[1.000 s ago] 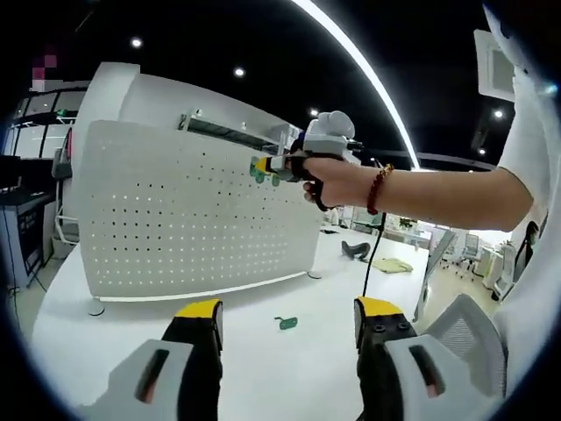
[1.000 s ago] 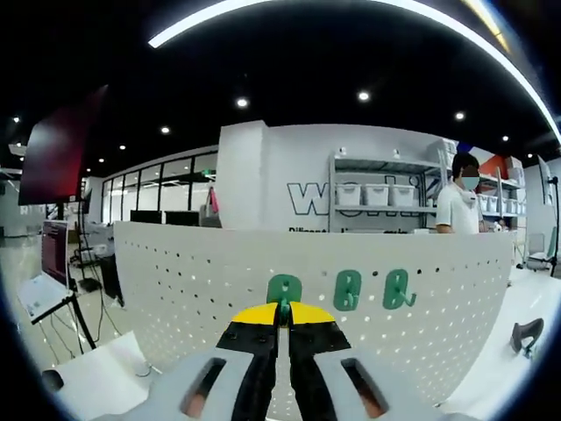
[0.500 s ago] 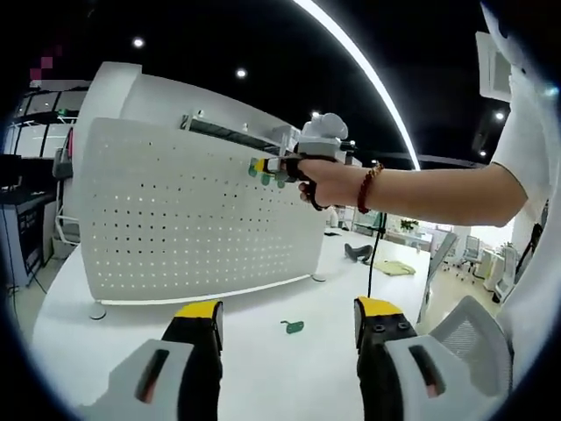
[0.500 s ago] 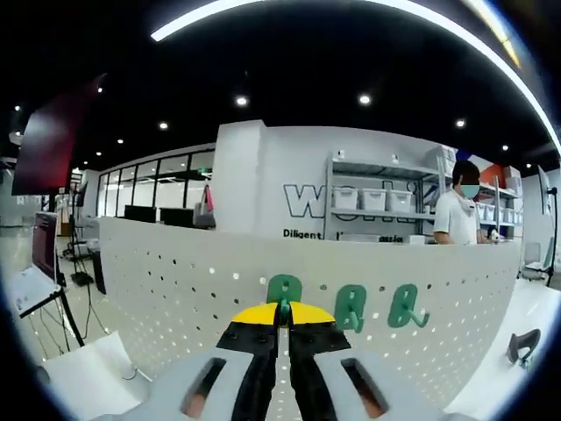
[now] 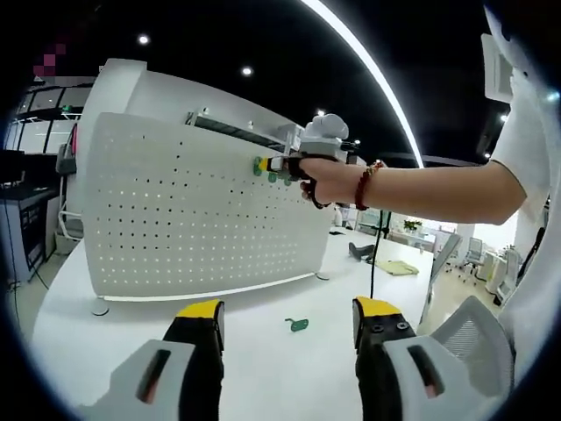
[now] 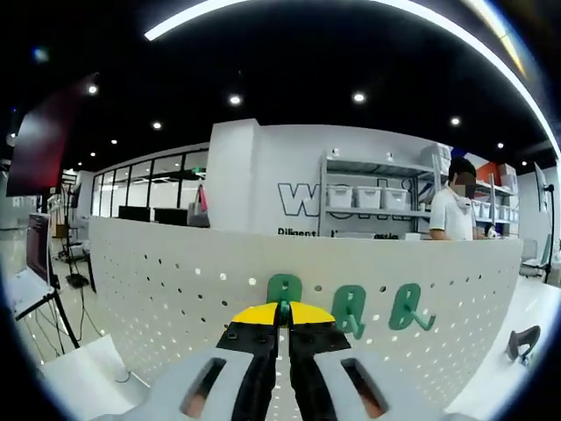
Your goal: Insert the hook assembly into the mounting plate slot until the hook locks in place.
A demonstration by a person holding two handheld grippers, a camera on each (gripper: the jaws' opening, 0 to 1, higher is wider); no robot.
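White pegboard panel on a white table, office shelving and ceiling lights behind.

Upright on the table (image 5: 263, 368), the perforated mounting plate (image 5: 175, 219) already carries two green hooks (image 6: 381, 309). The right gripper (image 6: 282, 309) has its jaws pinched narrow on a third green hook (image 6: 283, 289), pressed against the plate's upper row; its tip is hidden behind the yellow pads. The left gripper (image 5: 285, 320) hangs low with jaws wide, holding nothing. A spare green hook (image 5: 296, 324) lies on the table between them. A person (image 6: 451, 210) stands by shelves (image 6: 372, 197) beyond.
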